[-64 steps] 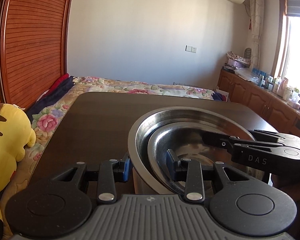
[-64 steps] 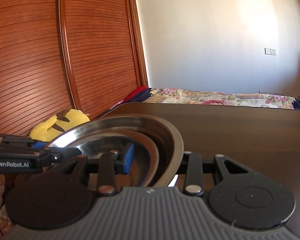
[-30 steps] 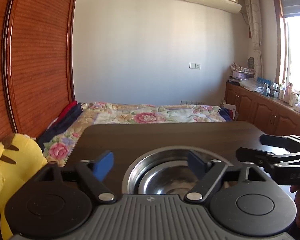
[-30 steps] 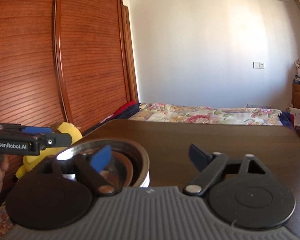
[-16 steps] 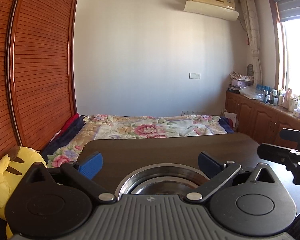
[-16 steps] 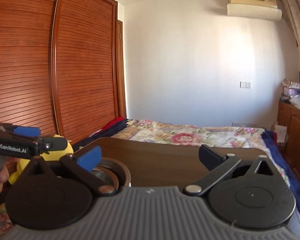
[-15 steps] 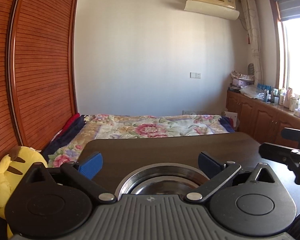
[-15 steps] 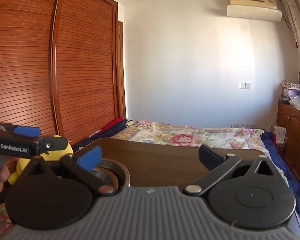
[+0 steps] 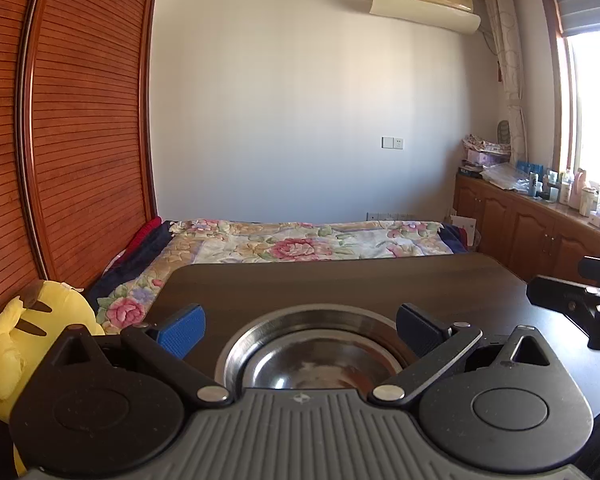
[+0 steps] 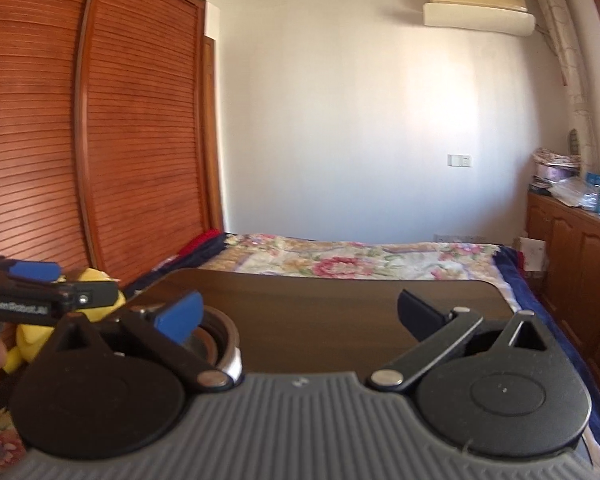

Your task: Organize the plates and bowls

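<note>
Both hand-held grippers, left (image 9: 300, 330) and right (image 10: 300, 314), have let go and pulled back, jaws wide. The nested bowls (image 9: 312, 354) sit just ahead on the worktop (image 9: 340, 284); stacking looks done.

Nested round stainless-steel bowls (image 9: 312, 356) on dark brown wooden tabletop (image 9: 340, 284).

Smaller shiny steel bowl (image 9: 320, 368) seated upright inside larger steel bowl with broad, flat rim (image 9: 260, 328), mouths facing up, rims roughly concentric. Placed near the table's near edge, toward its left side. Inner basin polished, carrying dull brownish and pale reflections across its bottom. Near part of the stack hidden in the left wrist view. Seen only partly and blurred in the right wrist view (image 10: 220, 340), low at left, outer wall catching a bright highlight.
</note>
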A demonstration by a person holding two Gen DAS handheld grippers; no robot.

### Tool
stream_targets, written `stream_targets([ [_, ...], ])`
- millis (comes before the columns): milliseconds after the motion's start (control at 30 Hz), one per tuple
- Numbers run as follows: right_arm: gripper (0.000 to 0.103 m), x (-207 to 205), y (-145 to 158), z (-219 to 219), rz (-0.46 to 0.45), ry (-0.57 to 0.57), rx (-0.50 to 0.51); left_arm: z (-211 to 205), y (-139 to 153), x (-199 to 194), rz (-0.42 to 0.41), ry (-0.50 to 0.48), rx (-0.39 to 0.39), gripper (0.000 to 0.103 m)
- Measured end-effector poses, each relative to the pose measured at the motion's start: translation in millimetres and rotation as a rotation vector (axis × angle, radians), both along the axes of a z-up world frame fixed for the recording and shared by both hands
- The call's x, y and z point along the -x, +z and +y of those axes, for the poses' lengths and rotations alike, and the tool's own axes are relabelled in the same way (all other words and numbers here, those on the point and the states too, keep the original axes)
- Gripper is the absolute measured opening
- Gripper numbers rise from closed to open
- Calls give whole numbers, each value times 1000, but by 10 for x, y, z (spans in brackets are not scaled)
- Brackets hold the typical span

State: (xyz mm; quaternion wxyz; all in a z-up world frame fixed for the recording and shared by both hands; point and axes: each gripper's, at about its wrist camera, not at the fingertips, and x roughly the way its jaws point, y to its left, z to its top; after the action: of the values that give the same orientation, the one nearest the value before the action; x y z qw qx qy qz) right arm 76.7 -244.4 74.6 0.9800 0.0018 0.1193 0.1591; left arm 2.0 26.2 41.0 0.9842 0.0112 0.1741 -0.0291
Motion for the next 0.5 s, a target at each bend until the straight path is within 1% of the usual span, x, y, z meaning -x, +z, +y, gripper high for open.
stream_targets([
  [233, 103, 36, -52, -89, 20, -69, -18, -56, -75, 45, 7, 4, -19, 103],
  [367, 103, 38, -93, -96, 24, -82, -15, -84, -118, 51, 8, 9, -35, 103],
  [500, 103, 34, -151, -102, 34, -93, -16, -69, -163, 49, 12, 12, -32, 103],
])
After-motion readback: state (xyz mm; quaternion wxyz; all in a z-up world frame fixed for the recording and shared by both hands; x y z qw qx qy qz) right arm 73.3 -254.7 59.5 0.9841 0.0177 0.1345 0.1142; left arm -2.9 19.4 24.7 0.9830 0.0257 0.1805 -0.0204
